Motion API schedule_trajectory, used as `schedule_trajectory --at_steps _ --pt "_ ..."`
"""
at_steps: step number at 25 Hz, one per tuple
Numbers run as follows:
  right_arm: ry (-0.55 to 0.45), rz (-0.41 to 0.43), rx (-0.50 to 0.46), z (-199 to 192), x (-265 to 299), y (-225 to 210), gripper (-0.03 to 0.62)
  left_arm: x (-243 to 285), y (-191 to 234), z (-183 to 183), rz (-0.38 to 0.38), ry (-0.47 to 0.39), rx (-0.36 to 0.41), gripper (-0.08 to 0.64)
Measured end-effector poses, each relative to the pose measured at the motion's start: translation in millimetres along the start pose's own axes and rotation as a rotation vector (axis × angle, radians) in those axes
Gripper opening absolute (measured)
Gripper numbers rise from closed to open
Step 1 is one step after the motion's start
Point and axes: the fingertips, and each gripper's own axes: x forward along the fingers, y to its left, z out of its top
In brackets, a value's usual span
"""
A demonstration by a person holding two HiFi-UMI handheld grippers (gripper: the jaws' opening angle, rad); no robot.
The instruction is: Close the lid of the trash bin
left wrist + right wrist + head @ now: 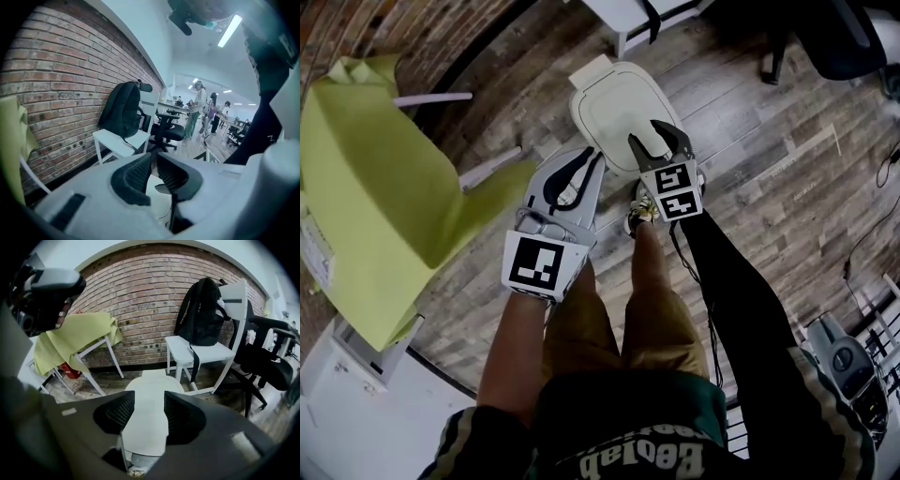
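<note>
With its lid [619,108] apparently flat, the white plastic trash bin [592,73] stands beyond the feet, so the right gripper [645,133] hovers above, wide open and empty, and the left gripper [586,161] idles, closed on nothing.

The trash bin [614,108] stands on the floor [750,169], table [366,178] left, chair [187,350] bearing backpack [201,317] behind.

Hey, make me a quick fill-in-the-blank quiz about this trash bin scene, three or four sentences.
1. The trash bin lid is now ___.
2. The right gripper hovers over it with jaws ___, gripping nothing.
3. The black backpack sits on a white ___.
4. The wall behind it is built of ___.

Missing words: closed; open; chair; brick
</note>
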Motion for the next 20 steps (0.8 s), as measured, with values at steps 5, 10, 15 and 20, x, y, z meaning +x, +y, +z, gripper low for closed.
schedule_trajectory --at_steps 5,10,15,20 --pt "-0.075 0.005 -0.037 33 -24 3 0.210 -3 5 8 0.017 -0.004 0.032 0.041" --pt "-0.145 -0.006 -0.045 67 -59 2 0.209 -5 -5 26 0.006 -0.011 0.077 0.052" --pt "-0.224 -0.011 -0.021 104 -94 -3 0.204 -10 -15 53 0.025 -0.033 0.090 0.052" --pt "-0.261 -0.008 -0.007 132 -134 -3 0.192 -22 -25 81 0.051 -0.051 0.076 0.051"
